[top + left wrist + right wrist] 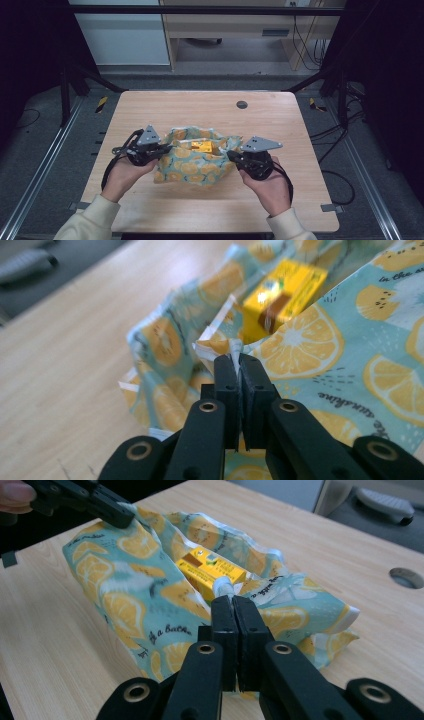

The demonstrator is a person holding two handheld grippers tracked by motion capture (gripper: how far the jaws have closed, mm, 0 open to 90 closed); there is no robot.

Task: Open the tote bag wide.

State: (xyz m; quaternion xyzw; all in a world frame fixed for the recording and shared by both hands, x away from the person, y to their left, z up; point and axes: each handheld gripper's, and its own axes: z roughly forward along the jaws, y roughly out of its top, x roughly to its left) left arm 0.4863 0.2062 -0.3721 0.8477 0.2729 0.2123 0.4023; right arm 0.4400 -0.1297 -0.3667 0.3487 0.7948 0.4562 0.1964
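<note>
Apparently midway, each tool was clamped on the lemon-print bag [197,167], left tool [162,149] and right tool [234,156] pinching opposite rims near the counter's [150,107] middle, yellow box [201,145] already inside, closing seemingly left.

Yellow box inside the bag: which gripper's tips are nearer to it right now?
Left, narrowly. The left gripper pinches the lemon-print bag rim just left of the yellow box; the right gripper pinches the rim slightly farther off, to its right and nearer the person.
</note>
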